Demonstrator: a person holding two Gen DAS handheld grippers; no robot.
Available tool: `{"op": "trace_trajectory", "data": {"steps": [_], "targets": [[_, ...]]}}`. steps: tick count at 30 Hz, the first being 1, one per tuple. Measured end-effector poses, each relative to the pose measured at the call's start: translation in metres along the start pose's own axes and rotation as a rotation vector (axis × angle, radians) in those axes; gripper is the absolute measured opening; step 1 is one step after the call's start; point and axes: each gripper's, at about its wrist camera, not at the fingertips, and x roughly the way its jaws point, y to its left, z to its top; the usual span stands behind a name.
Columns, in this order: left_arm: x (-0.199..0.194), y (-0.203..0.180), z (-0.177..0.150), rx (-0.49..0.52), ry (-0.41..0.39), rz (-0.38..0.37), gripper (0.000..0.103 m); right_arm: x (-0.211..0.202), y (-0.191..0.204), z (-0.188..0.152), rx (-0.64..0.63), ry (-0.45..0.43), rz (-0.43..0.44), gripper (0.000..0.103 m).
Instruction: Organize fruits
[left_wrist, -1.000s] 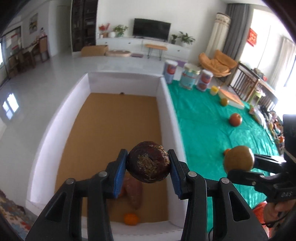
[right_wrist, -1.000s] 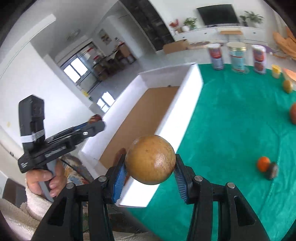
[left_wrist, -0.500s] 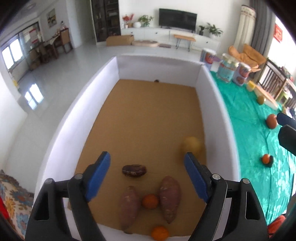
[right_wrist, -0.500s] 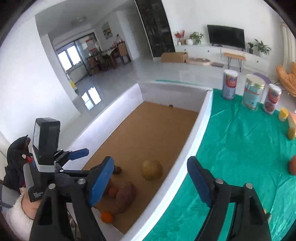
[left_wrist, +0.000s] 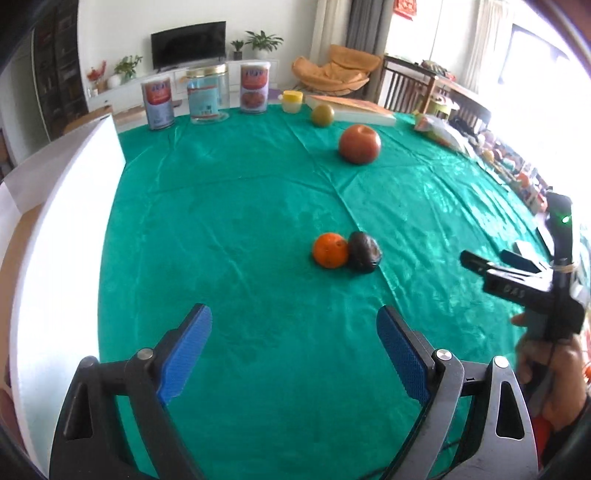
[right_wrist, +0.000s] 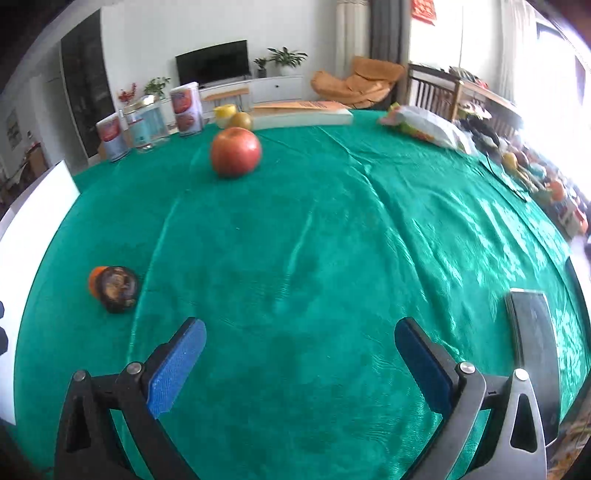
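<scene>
Nearest to me, the left gripper (left_wrist: 293, 349) hangs above the green cloth (left_wrist: 240, 206) with its blue pads spread wide and nothing between them, and the right gripper (right_wrist: 301, 360) is likewise gaping and empty over the same cloth. A white box wall (left_wrist: 55, 258) runs along the left edge of the table. A little farther out, an orange (left_wrist: 330, 250) sits touching a dark wrinkled fruit (left_wrist: 364, 252), the two well apart from either gripper. Beyond them a red apple (left_wrist: 359, 143) rests alone on the cloth. Farther still, a greenish-brown round fruit (left_wrist: 322, 115) lies just beside a flat book (left_wrist: 354, 110), and three cans (left_wrist: 207, 94) stand upright in a row at the far edge.
</scene>
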Motion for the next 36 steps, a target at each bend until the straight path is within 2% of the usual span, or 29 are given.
{"op": "trace_trajectory", "data": {"steps": [2, 4, 8, 10, 11, 12, 14, 15, 16, 17, 18, 20, 22, 25, 27, 28, 29, 30, 36], "targets": [[0.017, 0.002, -0.002, 0.013, 0.004, 0.025, 0.092, 0.003, -0.002, 0.005, 0.003, -0.009, 0.010, 0.102], [0.033, 0.005, 0.000, 0.016, -0.002, 0.032, 0.092, 0.010, 0.006, 0.011, -0.060, -0.029, -0.031, 0.102], [0.054, 0.009, -0.001, 0.014, 0.011, 0.028, 0.092, 0.029, 0.026, 0.003, -0.124, 0.004, -0.053, 0.102], [0.060, 0.010, -0.001, 0.011, 0.003, 0.039, 0.092, 0.022, 0.032, 0.000, -0.147, -0.030, -0.048, 0.102], [0.061, 0.010, -0.001, 0.011, 0.004, 0.041, 0.092, 0.019, 0.034, -0.001, -0.151, -0.043, -0.024, 0.102], [0.061, 0.011, -0.001, 0.009, 0.002, 0.035, 0.092, 0.016, 0.034, -0.002, -0.148, -0.054, 0.040, 0.102], [0.062, 0.012, -0.001, 0.000, 0.000, 0.028, 0.092, 0.004, 0.042, -0.002, -0.142, -0.101, 0.234, 0.099], [0.062, 0.013, 0.000, -0.005, 0.001, 0.031, 0.092, -0.004, 0.050, -0.002, -0.165, -0.126, 0.330, 0.097], [0.063, 0.014, 0.000, -0.010, 0.001, 0.035, 0.093, -0.010, 0.061, -0.002, -0.206, -0.136, 0.410, 0.089], [0.062, 0.014, 0.000, -0.013, 0.001, 0.033, 0.093, -0.012, 0.073, -0.002, -0.247, -0.127, 0.458, 0.079], [0.063, 0.015, -0.001, -0.015, 0.002, 0.035, 0.094, -0.011, 0.086, -0.002, -0.277, -0.106, 0.477, 0.074], [0.064, 0.013, -0.001, -0.012, 0.007, 0.052, 0.094, -0.002, 0.108, -0.001, -0.326, -0.053, 0.497, 0.052], [0.064, 0.011, -0.001, -0.003, 0.011, 0.062, 0.095, 0.007, 0.128, 0.001, -0.382, -0.027, 0.480, 0.041], [0.063, 0.011, -0.001, -0.003, 0.012, 0.063, 0.095, 0.021, 0.147, 0.003, -0.443, 0.024, 0.453, 0.039], [0.063, 0.011, -0.001, -0.002, 0.012, 0.065, 0.095, 0.025, 0.154, 0.006, -0.471, 0.020, 0.418, 0.039], [0.063, 0.011, -0.001, -0.002, 0.013, 0.065, 0.095, 0.027, 0.153, 0.008, -0.462, 0.026, 0.411, 0.038], [0.063, 0.011, -0.001, -0.002, 0.012, 0.065, 0.095, 0.029, 0.150, 0.010, -0.444, 0.036, 0.403, 0.030], [0.063, 0.011, -0.001, -0.002, 0.012, 0.065, 0.095, 0.031, 0.141, 0.015, -0.403, 0.049, 0.414, 0.028], [0.063, 0.011, -0.001, -0.002, 0.013, 0.065, 0.095, 0.044, 0.054, 0.029, 0.020, 0.088, 0.522, 0.027]]}}
